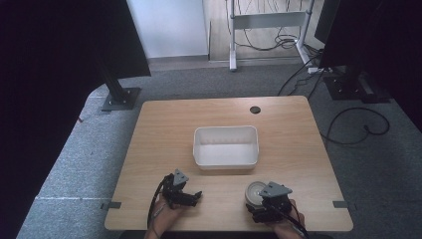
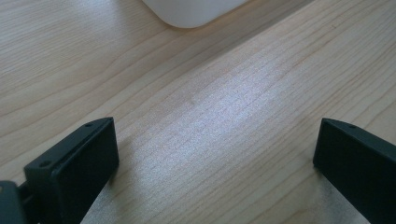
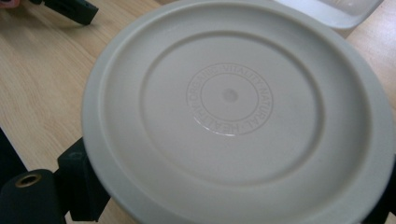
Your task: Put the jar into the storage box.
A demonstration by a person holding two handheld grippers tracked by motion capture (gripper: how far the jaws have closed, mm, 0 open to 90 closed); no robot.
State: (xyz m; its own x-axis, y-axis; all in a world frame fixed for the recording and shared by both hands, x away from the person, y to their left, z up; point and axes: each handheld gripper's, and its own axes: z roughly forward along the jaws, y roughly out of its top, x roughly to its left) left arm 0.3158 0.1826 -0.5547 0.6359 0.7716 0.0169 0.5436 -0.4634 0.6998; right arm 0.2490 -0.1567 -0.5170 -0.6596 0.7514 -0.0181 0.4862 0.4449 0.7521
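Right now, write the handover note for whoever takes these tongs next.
Left tongs: open, nothing between the jaws, low over bare wood at the near left of the table.
Right tongs: at the near right, jaws on either side of the round cream lid; whether they clamp it cannot be told.
White bin: mid-table, beyond both tongs, nothing in it.
Done: lid reached.
Left: probably carry the lid to the bin.
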